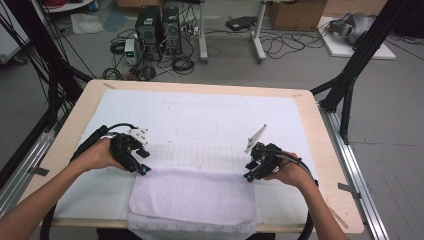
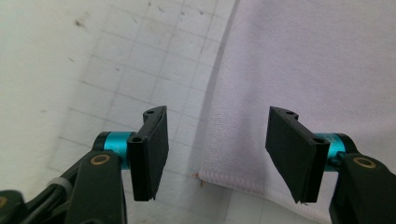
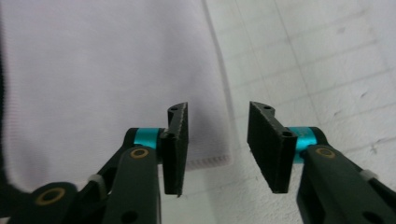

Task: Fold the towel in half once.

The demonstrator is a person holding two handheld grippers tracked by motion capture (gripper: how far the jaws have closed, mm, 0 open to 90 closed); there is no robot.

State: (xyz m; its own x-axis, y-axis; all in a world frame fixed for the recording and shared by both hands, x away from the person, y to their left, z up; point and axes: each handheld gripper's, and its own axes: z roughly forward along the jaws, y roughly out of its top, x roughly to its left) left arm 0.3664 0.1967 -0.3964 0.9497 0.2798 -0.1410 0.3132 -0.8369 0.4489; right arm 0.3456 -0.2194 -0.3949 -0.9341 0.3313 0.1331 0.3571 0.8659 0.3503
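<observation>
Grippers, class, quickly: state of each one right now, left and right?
Left gripper: open, holding nothing, jaws astride a corner of the towel.
Right gripper: open, holding nothing, jaws above the towel's other far corner.

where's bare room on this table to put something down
The far half of the white mat, beyond the folded towel, is free. Near edge is crowded: the left gripper and right gripper flank the towel's far corners.

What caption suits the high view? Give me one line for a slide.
Two hand-held tools, left tool and right tool, open above the far corners of a folded white towel on the gridded table mat.
</observation>
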